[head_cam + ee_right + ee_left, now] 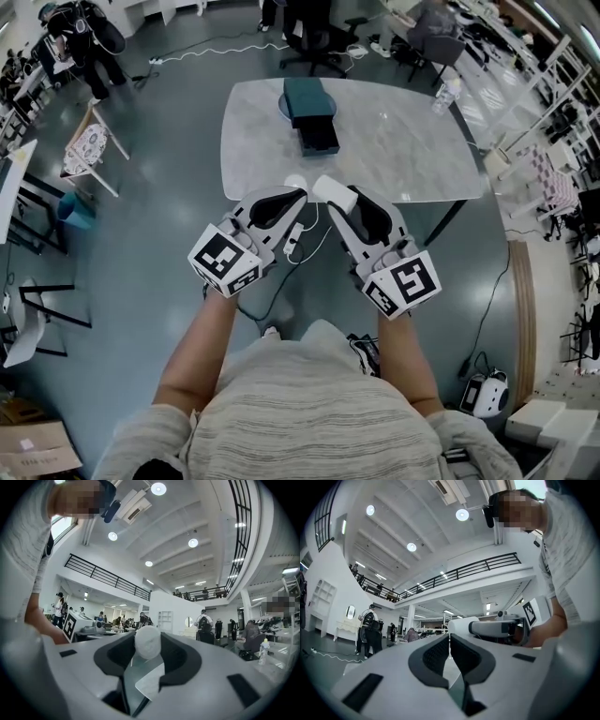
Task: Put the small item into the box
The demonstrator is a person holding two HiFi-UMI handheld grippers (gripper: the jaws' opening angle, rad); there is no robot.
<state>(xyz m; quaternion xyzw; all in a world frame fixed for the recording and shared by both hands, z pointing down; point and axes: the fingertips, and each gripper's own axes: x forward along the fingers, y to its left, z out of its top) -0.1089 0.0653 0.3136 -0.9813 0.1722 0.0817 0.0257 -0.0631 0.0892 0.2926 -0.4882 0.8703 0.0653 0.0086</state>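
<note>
My right tool (337, 197) grasps the small white item (147, 641); my left tool (449, 644) is clenched, empty. The dark box (311, 114) sits on the bench (403, 150), upper centre.

Our left claw (295, 195) and right claw (328, 193), white shells over dark pads
The left cube (225, 261) and right cube (405, 283) at their rear are white with black square markers; we wear a light grey shirt (309, 412), finely striped, with short sleeves.
</note>
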